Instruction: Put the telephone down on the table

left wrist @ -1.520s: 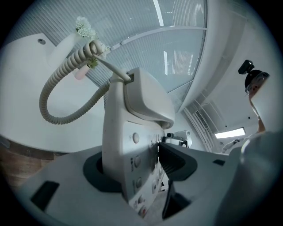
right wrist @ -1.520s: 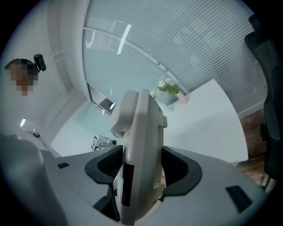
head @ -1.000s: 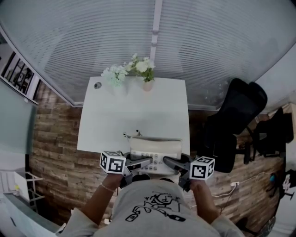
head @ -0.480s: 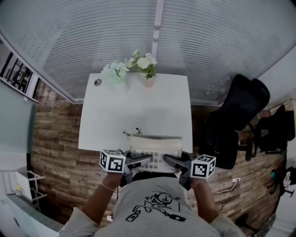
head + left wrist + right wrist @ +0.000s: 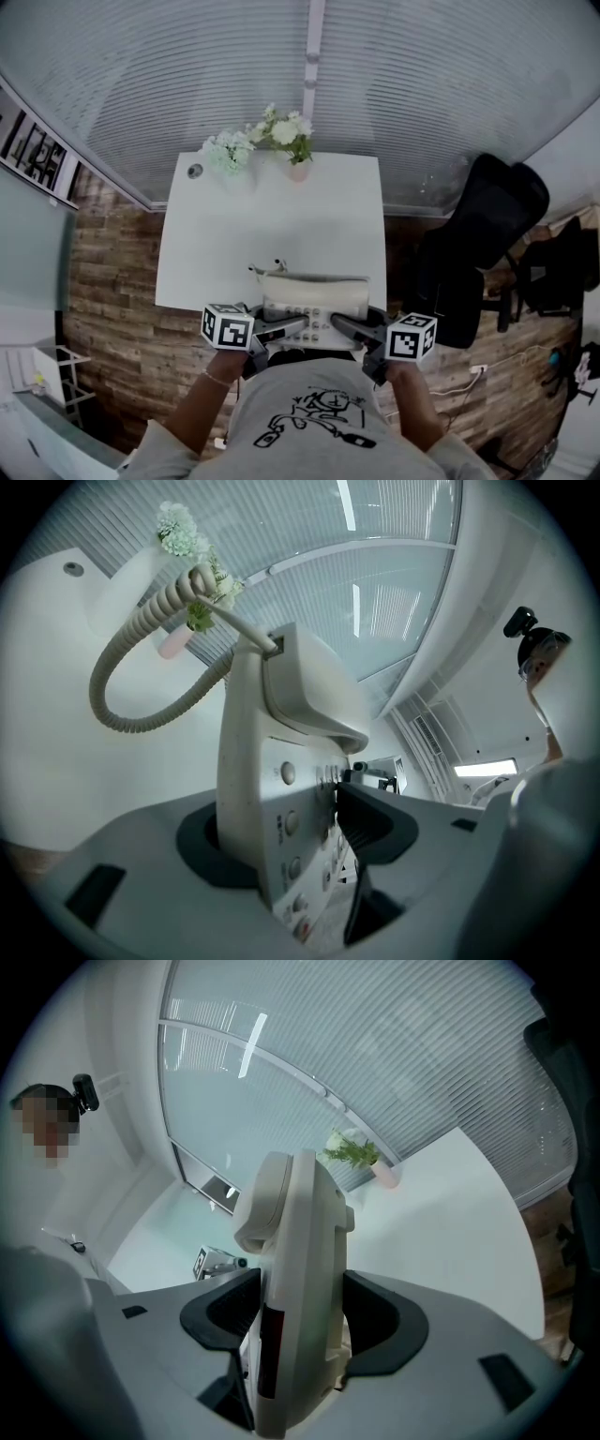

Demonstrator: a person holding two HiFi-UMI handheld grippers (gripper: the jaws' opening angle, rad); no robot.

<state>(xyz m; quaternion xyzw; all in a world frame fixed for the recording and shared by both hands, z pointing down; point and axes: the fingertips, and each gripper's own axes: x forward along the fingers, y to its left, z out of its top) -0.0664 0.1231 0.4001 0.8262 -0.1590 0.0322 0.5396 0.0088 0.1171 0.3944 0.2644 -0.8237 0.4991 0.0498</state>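
A beige desk telephone (image 5: pixel 314 302) with its handset in the cradle hangs at the near edge of the white table (image 5: pixel 272 225). My left gripper (image 5: pixel 281 330) is shut on its left end and my right gripper (image 5: pixel 349 330) on its right end. In the left gripper view the telephone (image 5: pixel 272 789) stands between the dark pads (image 5: pixel 375 827), with its coiled cord (image 5: pixel 131 658) looping up and to the left. In the right gripper view the telephone (image 5: pixel 300 1269) fills the gap of the right gripper (image 5: pixel 300 1321). Whether its base touches the table I cannot tell.
Two small pots of white flowers (image 5: pixel 286 139) stand at the table's far edge, next to a round cable hole (image 5: pixel 194 171). A black office chair (image 5: pixel 483 239) is to the right of the table. Window blinds (image 5: pixel 309 84) run behind the table, above a wooden floor.
The telephone and both grippers keep their places. Only the head view has shifted slightly.
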